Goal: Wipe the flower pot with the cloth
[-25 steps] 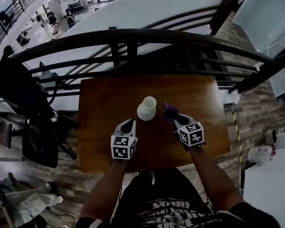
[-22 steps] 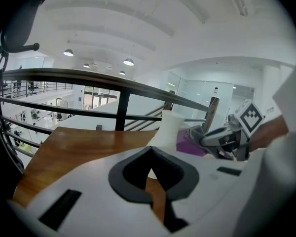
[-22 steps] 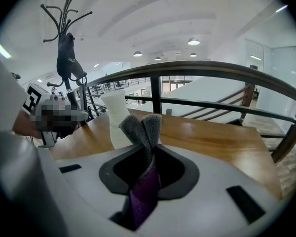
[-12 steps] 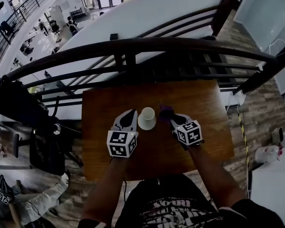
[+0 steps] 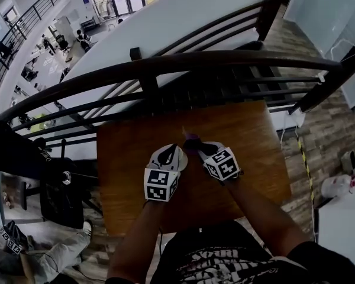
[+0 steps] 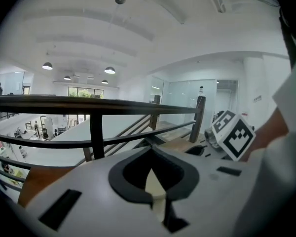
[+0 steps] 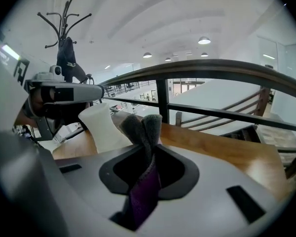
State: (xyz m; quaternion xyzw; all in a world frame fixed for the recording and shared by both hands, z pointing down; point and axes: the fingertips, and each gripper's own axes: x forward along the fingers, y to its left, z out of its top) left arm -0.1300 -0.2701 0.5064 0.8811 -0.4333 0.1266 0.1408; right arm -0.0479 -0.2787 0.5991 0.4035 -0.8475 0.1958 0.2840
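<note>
At the left, the white-bodied left gripper (image 5: 171,154) is seen closed on a thin cream sliver. This is taken to be the wall of the small, white, waisted flower pot (image 7: 101,127), seemingly ceramic, so the pot is gripped near its rim. In the head view the pot is almost wholly covered by that gripper, over the middle of the brown wooden table (image 5: 248,135). In the right gripper view it is shown roughly upright with its base hidden, so it cannot be told whether it rests on the wood or is held clear of it.

Just to the right of the pot, the folded cloth (image 7: 144,181), purple on one face and grey on the other, is clamped between the jaws of the right gripper (image 5: 198,148). Its grey end stands out past the jaw tips, just beside the pot's flank. Whether contact is made cannot be settled.

As far as can be judged, both things have been taken up and brought together, and the wiping itself is only at its start. No cleaned patch can be made out. The wall and rim are left to be rubbed over.

No brand, label or legible writing is found. Only black-and-white square patterns are carried on each marker cube (image 5: 160,184).
</note>
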